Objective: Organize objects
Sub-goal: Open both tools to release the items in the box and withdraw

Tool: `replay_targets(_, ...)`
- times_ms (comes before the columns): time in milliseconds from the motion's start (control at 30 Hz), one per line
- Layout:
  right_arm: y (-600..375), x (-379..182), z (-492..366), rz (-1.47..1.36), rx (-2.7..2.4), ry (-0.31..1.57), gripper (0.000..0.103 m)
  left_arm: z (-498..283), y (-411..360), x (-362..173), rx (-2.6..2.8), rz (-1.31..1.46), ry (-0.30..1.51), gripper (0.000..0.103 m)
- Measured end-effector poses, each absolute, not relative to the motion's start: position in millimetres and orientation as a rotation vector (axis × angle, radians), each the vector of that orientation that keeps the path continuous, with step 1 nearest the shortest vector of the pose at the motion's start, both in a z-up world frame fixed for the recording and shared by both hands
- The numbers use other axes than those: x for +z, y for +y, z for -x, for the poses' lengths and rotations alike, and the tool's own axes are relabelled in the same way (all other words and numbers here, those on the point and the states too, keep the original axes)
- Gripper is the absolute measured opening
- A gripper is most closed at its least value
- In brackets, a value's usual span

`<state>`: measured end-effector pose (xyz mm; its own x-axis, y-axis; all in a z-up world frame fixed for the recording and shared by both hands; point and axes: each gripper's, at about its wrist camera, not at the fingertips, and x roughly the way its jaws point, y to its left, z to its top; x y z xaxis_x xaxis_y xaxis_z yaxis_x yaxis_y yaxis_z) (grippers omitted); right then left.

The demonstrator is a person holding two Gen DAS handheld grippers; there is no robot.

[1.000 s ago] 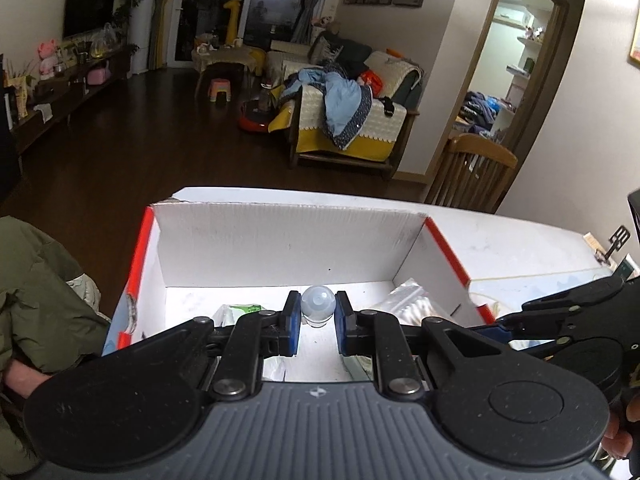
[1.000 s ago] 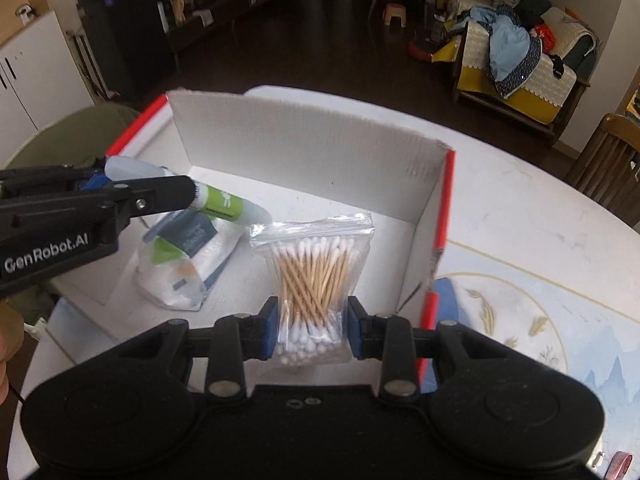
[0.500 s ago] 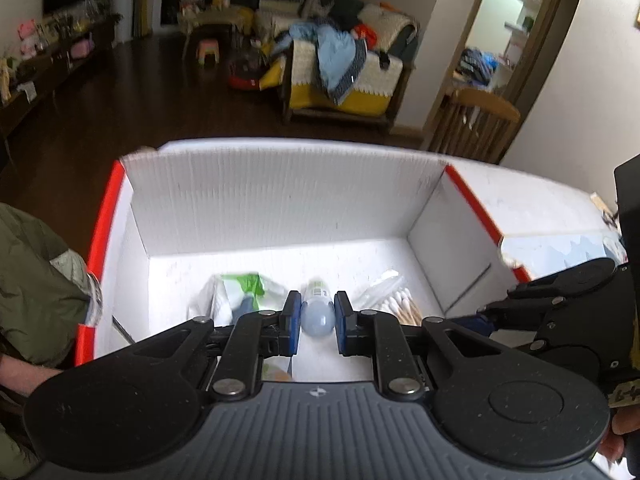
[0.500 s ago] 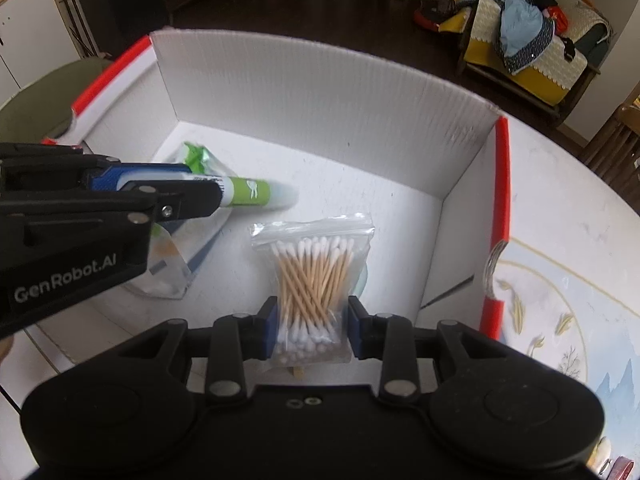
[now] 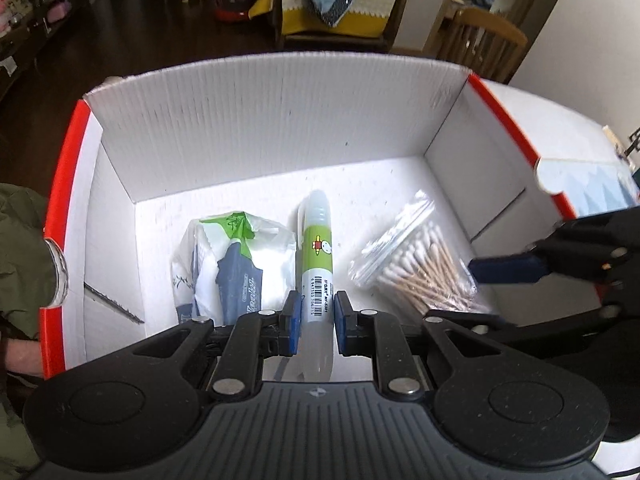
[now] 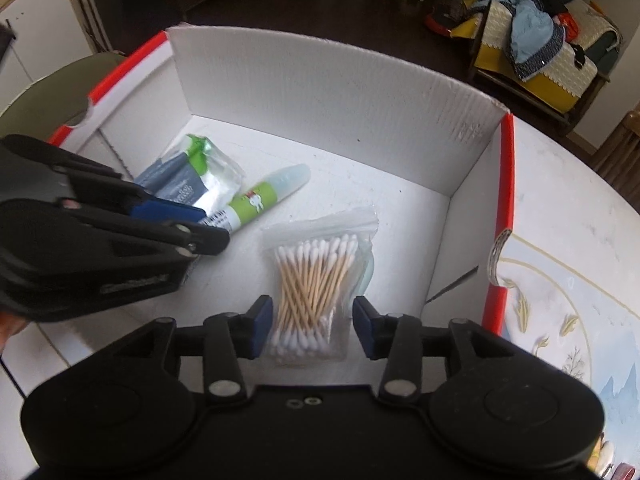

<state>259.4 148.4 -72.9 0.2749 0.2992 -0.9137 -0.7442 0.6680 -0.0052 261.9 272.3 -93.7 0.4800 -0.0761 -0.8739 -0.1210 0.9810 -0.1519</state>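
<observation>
**Both grippers inside the box, glue pen and swab bag on its floor**

You are working over a white corrugated-plastic box with red-edged side walls (image 5: 280, 120), open at the top, which sits on a white tabletop with a blue and gold printed mat (image 6: 560, 320) to its right. All three items lie on the box floor.

Your left gripper (image 5: 316, 322) reaches in from the near side. Its blue pads sit on either side of the white glue pen with a green cartoon label and translucent cap (image 5: 318, 256), close against the barcode end; you cannot tell for sure from these views whether the pads press the barrel or stand just clear of it. The pen lies along the floor, cap pointing to the far wall.

Your right gripper (image 6: 312, 326) has its jaws spread wide, with the clear zip bag of wooden cotton swabs (image 6: 316, 288) lying flat between and ahead of them, neither pad touching the bag.

Just left of the pen, touching it, lies a crumpled white plastic pouch with dark blue and green print (image 5: 232, 256). The swab bag rests right of the pen, a little apart from it, near the right wall.
</observation>
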Motion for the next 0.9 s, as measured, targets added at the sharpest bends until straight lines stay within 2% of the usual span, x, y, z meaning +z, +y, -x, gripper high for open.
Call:
replay_targets(167,139.0,-56.7,-252.9,0.476,0.777,1.039,0.046,-260.6,270.8,-92.2,0.022,0.193,1.079,0.016)
replay_targets(333,121.7,-34.4,-244.9,0.445,0.82,0.983,0.053,-254.3,269.0,-82.7,0.025,0.186,1.058,0.022)
replay_targets(900,41.1,33.0,-204.1,0.287,0.893,0.837,0.064,-200.6,227.3,-16.4,0.061,0.108,0.877,0.022)
